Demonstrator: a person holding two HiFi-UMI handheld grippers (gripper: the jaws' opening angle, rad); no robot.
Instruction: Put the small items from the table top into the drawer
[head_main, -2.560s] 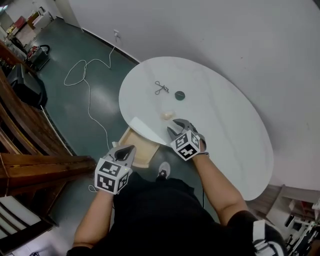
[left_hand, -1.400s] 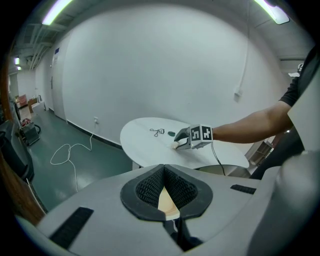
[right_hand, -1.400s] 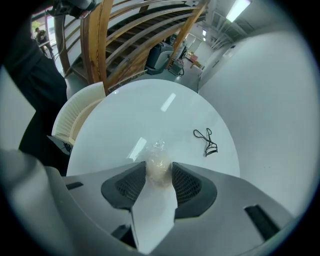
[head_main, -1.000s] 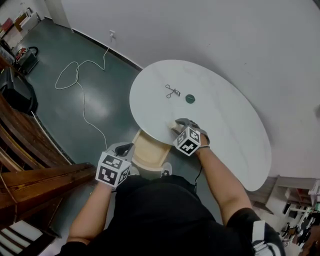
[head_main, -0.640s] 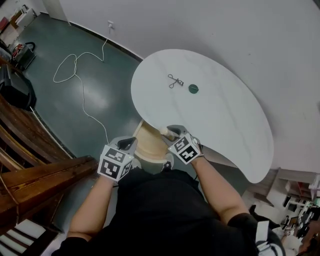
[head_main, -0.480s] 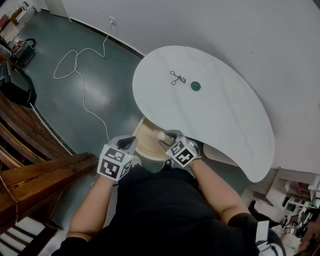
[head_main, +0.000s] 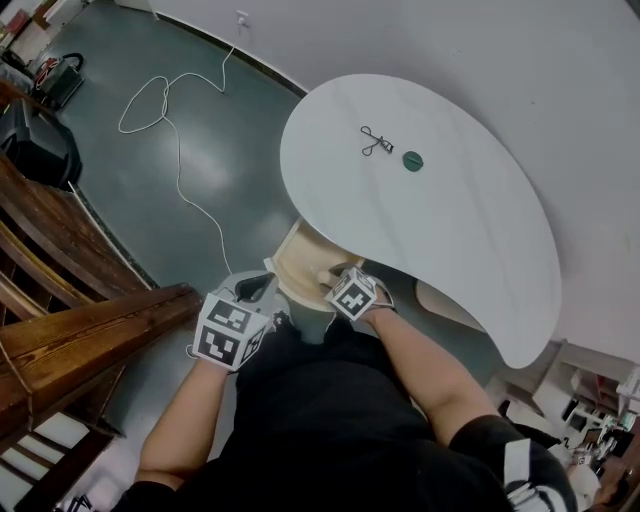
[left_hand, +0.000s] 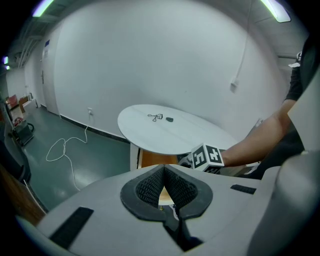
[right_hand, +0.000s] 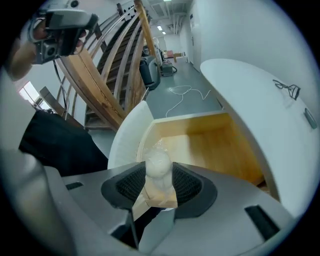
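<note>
My right gripper (right_hand: 159, 172) is shut on a small pale lump in clear wrap on a tan card (right_hand: 158, 164). It hangs over the open wooden drawer (right_hand: 200, 142) under the near edge of the round white table (head_main: 450, 215). A metal eyelash curler (head_main: 376, 141) and a dark green disc (head_main: 413, 160) lie on the far part of the table top. My left gripper (head_main: 258, 287) hovers left of the drawer (head_main: 303, 262), jaws shut with nothing in them (left_hand: 164, 168). The right gripper (head_main: 337, 280) sits at the drawer's front in the head view.
A white cable (head_main: 175, 120) loops over the dark green floor left of the table. Wooden stair rails (head_main: 70, 330) stand at the left. A white wall runs behind the table. The person's dark clothing fills the bottom of the head view.
My right gripper has drawn back from the table's edge with the pale item and now holds it over the open drawer. The left gripper has stayed beside the drawer.
</note>
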